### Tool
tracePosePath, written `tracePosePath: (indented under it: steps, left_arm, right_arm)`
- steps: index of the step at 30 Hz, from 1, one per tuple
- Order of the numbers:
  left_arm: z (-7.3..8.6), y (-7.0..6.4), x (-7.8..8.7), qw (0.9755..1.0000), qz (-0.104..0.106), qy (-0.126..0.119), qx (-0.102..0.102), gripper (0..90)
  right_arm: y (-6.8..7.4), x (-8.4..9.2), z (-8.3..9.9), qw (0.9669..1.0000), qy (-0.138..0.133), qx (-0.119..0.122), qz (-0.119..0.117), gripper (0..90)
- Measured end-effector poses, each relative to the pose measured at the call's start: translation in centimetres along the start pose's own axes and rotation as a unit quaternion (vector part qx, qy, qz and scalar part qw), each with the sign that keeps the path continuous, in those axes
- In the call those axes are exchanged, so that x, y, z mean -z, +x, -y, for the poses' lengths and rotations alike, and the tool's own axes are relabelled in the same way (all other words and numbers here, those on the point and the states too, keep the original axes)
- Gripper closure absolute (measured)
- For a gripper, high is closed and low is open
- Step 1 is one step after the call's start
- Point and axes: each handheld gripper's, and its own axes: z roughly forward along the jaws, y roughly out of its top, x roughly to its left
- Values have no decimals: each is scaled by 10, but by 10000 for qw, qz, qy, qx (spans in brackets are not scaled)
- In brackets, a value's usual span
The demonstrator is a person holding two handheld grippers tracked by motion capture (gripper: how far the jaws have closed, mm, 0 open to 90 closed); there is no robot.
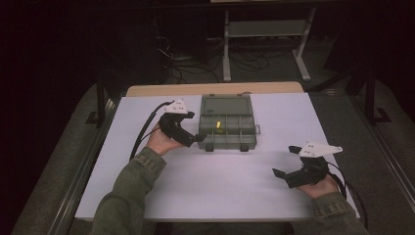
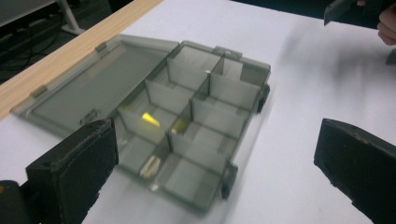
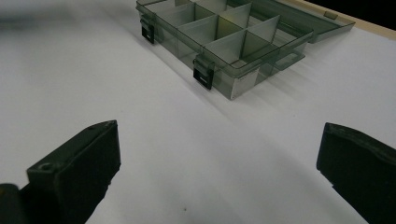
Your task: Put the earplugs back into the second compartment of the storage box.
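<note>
Organizer box (image 1: 227, 122) lies lid-open mid-surface, yellow piece (image 1: 218, 125) in a center cell. Left gripper (image 1: 198, 139) at its 9 o'clock: fingers wide, empty. Right gripper (image 1: 284, 161) likewise, at 4 o'clock. I judge placing done; next, close the lid.

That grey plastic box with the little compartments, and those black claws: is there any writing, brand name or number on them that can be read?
No text can be read.
Compartment box: no label, brand or number shows on its open lid or walls; the left gripper view of it is blurred.
Black latches: each bears a small pale mark, too small to read.
Left claw and right claw: plain black, no lettering visible.
White table: no writing.
</note>
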Motion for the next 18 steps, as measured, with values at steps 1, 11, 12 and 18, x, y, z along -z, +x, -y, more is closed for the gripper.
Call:
tracePosePath:
  steps: [1,11,12,18]
  left_arm:
    - [3,-2,4,10000,-25,-18,-4,0]
    - [40,-26,44,9994,-288,-189,7,0]
    - [46,-28,49,9992,-330,-241,38,0]
    - [83,-34,79,9944,-640,-753,368,0]
  right_arm:
    - [0,0,0,10000,0,-3,-2,0]
    - [1,1,0,10000,-28,-23,2,0]
    - [1,1,0,10000,-32,-28,5,0]
    - [1,1,0,10000,-24,-29,8,0]
